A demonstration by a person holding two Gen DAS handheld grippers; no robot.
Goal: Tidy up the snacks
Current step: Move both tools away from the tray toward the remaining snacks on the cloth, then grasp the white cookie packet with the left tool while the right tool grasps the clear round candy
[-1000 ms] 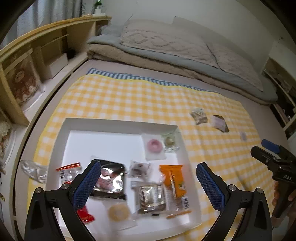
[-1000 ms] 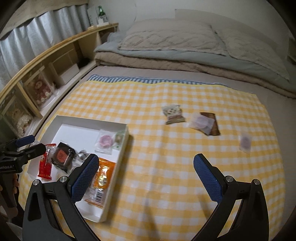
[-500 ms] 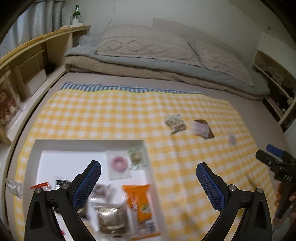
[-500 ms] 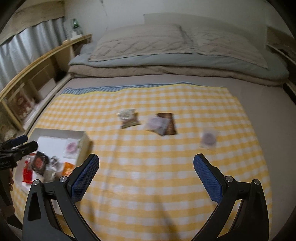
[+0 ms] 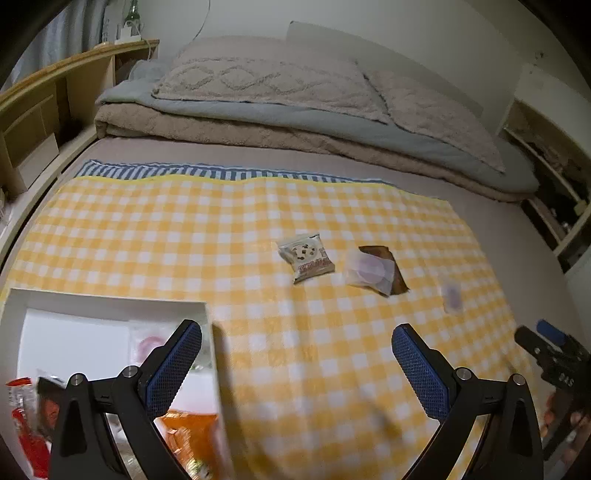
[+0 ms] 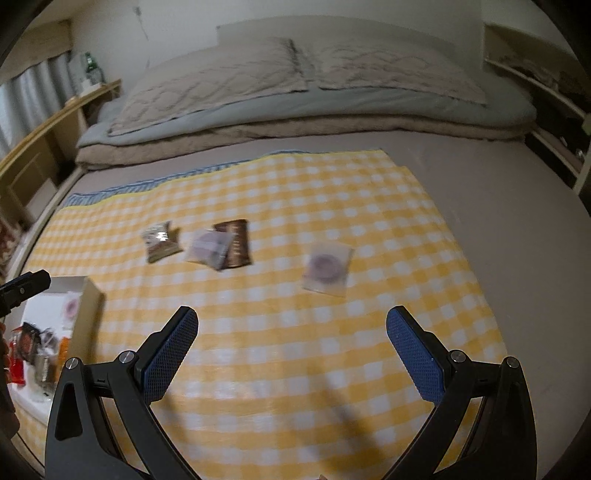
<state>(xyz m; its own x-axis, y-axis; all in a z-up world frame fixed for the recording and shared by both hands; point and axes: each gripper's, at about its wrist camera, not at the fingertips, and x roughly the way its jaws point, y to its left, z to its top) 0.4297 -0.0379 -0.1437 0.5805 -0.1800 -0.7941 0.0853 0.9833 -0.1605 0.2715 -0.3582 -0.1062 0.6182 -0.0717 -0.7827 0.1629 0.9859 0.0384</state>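
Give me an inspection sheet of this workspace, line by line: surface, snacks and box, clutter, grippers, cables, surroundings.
Surface: yellow checked cloth spread flat on a bed.
Job's things: white box at the cloth's left, holding several packets; loose on the cloth are a cookie packet, a clear donut packet overlapping a brown packet, and a second clear packet lying apart.
Clutter: nothing seen.
Grippers: left gripper open, empty, above the box's right edge; right gripper open, empty, above bare cloth.
Cables: white cord on the wall.
Surroundings: folded bedding, wooden shelf with a green bottle.
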